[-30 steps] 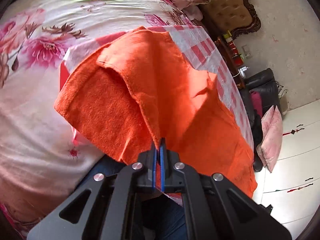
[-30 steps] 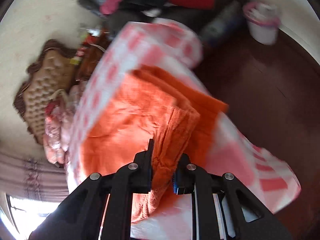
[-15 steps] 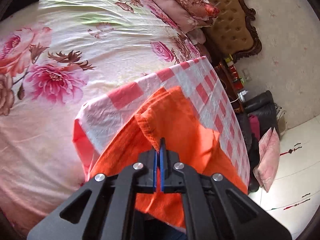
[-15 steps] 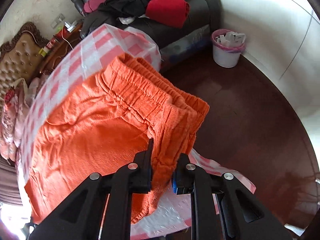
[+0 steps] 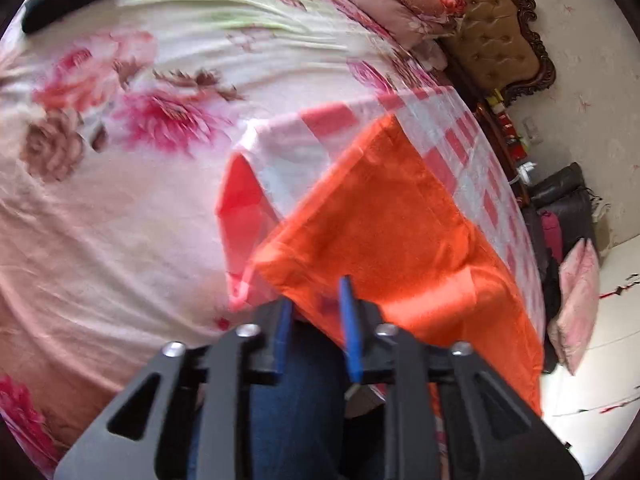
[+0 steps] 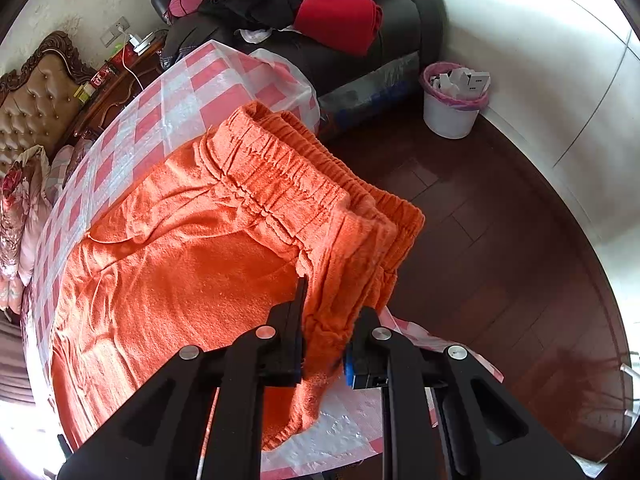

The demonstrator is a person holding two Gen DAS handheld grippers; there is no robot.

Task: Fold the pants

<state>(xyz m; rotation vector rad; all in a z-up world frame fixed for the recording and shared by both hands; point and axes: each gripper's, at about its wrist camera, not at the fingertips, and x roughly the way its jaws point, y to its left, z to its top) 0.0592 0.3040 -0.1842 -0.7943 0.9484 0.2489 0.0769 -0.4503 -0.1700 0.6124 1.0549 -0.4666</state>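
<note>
Nowhere legible writing: orange pants (image 6: 192, 264), checked cloth (image 6: 168, 108).

No text, label, brand or number can be read in either view. Small packages on the wooden bedside cabinet (image 6: 116, 80) are printed, but the print is too small and blurred to be made out.

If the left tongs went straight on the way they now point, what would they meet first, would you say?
Most likely the near edge of the orange pants, just ahead of the open left tongs; depth is hard to judge.
</note>
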